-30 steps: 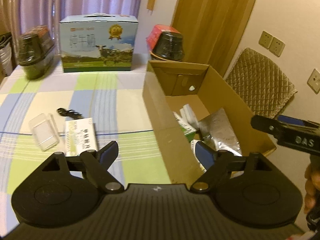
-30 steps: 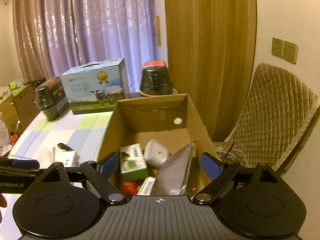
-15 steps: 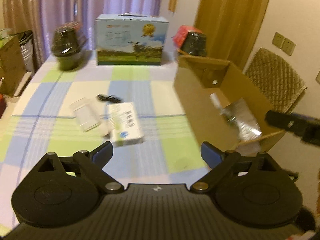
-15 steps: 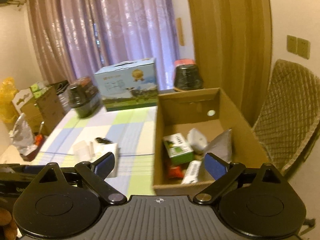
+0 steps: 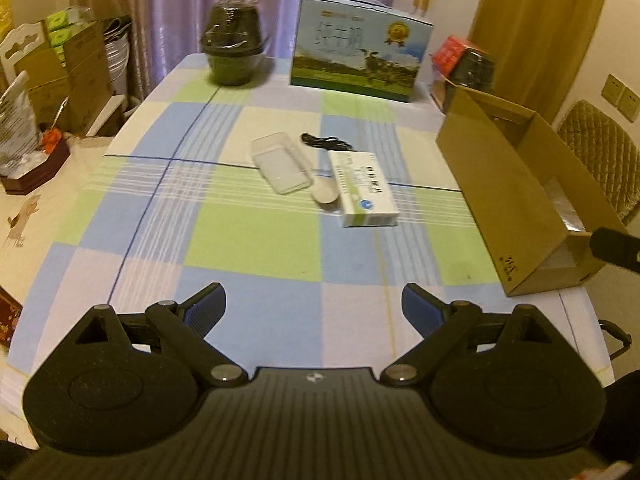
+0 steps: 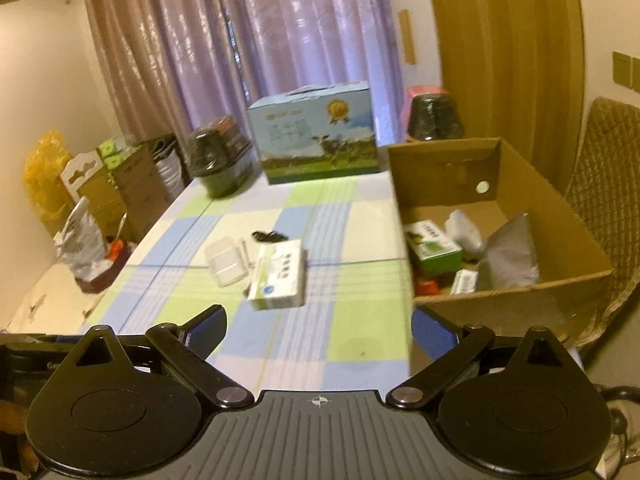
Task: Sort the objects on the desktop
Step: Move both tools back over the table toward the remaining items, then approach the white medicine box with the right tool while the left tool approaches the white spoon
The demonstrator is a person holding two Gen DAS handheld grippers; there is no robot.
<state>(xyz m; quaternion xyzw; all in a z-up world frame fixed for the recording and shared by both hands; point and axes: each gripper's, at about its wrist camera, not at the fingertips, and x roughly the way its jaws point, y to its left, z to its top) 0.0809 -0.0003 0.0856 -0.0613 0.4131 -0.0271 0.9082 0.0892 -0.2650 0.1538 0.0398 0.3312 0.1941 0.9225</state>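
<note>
We see the cardboard box at the table's right edge holding a green carton, a silver pouch and small packets. A white medicine box and clear case lie mid-table. Our left gripper and right gripper hover above the checked tablecloth, fingers spread wide, empty.

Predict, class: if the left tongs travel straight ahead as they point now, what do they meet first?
Probably the checked tablecloth, then the white medicine box; depth is uncertain. The left tongs are open.
</note>
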